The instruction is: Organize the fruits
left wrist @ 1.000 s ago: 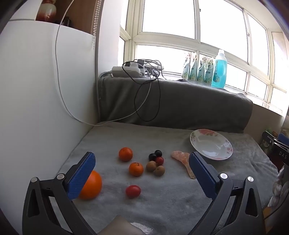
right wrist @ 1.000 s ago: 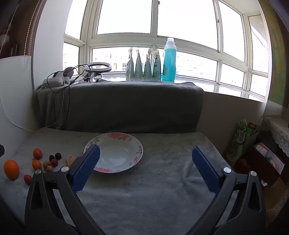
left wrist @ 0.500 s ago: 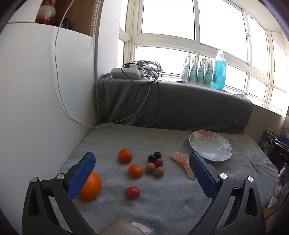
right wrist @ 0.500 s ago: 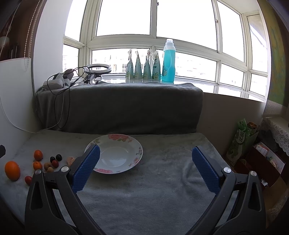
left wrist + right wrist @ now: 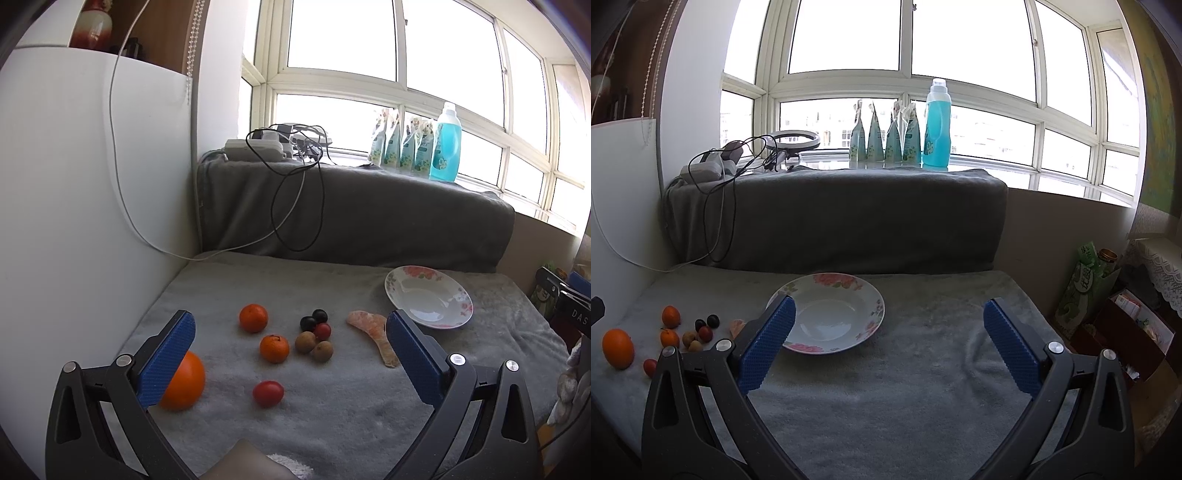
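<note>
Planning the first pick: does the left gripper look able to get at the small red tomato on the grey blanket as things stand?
Probably yes. The left gripper is open and empty, and the small red tomato lies apart from the other fruit on the grey blanket, just ahead between the fingers, with nothing covering it.

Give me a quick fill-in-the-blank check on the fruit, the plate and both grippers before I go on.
1. The floral plate holds ____ fruit.
2. Both the left gripper and the right gripper are ____.
3. The large orange sits partly behind the left gripper's ____ finger.
4. Beside the plate lie peeled ____ segments.

Missing words: no; open; left; orange
</note>
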A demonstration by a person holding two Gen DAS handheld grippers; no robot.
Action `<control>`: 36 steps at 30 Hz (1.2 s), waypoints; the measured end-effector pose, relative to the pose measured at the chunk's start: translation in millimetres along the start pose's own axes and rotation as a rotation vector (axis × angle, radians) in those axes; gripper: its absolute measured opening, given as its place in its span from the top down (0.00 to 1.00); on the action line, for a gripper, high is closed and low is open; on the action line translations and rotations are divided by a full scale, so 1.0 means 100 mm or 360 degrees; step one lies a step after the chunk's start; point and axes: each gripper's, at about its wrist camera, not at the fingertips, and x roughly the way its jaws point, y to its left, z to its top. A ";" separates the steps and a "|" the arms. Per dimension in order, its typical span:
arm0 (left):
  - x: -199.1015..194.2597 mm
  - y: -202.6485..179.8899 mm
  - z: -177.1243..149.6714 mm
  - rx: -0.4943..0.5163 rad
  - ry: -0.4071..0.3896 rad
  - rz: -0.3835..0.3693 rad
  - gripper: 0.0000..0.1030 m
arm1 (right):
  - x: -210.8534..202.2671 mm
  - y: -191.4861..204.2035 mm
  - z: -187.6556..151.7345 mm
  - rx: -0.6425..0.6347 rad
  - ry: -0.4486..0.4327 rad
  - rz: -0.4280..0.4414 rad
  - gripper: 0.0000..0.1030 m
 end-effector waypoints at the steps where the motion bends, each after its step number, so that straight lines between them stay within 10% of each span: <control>1: 0.00 0.00 0.00 0.0000 0.0000 0.0000 0.00 | 0.01 0.00 0.00 0.0000 0.0000 0.0001 0.00; 36: 0.01 0.00 0.01 -0.0001 0.0010 0.0002 0.00 | 0.02 0.13 0.00 -0.0021 0.0035 0.0048 0.00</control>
